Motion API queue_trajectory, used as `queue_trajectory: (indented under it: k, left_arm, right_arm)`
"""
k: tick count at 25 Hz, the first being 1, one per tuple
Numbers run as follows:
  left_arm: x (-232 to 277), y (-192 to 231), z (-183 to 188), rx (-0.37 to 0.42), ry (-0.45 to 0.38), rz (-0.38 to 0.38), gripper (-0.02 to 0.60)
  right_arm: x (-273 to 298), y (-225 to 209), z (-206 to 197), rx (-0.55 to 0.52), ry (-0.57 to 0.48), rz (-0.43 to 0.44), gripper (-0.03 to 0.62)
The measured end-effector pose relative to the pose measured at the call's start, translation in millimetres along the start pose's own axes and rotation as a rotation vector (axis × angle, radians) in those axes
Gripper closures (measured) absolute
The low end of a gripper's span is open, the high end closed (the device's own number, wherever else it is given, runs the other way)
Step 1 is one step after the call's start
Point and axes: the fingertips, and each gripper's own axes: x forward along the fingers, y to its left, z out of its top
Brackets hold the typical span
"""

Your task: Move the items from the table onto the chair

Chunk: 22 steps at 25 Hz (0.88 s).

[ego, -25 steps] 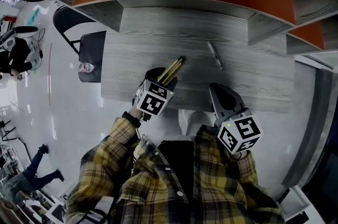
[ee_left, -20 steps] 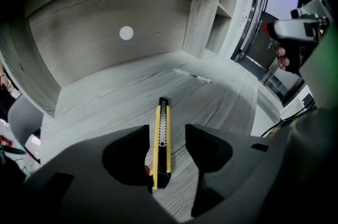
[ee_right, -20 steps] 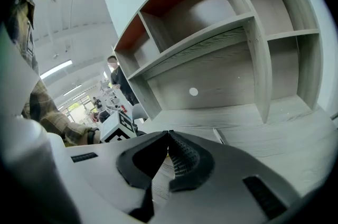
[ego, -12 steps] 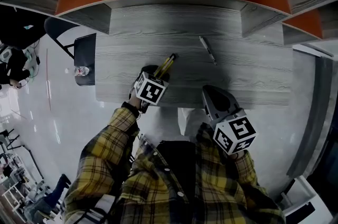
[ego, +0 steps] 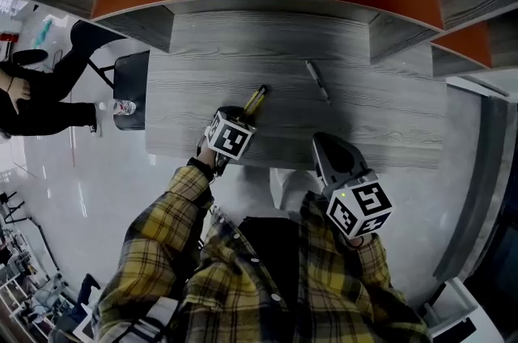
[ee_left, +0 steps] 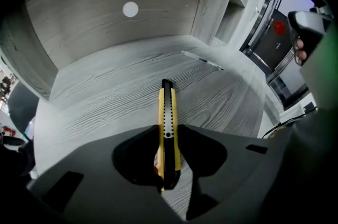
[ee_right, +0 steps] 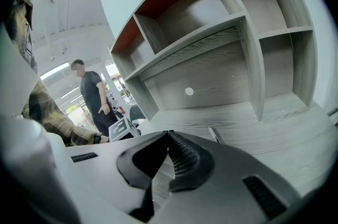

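Now the utility knife (ee_left: 168,112), flat on the desk (ego: 380,123), sits clamped in the left hand-held gripper (ego: 241,113), whose jaws have just been closing after dropping over it. Lifting toward the chair (ego: 132,86) seems next. The right hand-held gripper (ee_right: 168,136) is pinched together, empty.

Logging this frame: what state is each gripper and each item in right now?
left gripper: jaws have just been closing, now shut on the utility knife
utility knife: lying on the table, near end between the left jaws
right gripper: shut, empty
pen: lying on the table, untouched
water bottle: lying on the chair
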Motion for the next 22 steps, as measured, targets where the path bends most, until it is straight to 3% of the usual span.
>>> queue_trajectory:
  k: [7,12,22]
  left_arm:
    - [-22.1,-0.6,14.6,-0.116,-0.117,-0.010,0.465]
    - [-50.1,-2.9,26.9,-0.228,-0.230,-0.012,0.465]
    - [-125.8,29.7,-12.3,-0.447,-0.377,0.144,0.465]
  right_arm:
    - [-3.6,-4.3,1.0,-0.012,-0.003,0.025,0.576]
    - [-0.5,2.2,5.4,-0.046,0.005,0.087,0.577]
    - [25.5,45.3,10.2,-0.151,0.067,0.276,0.577]
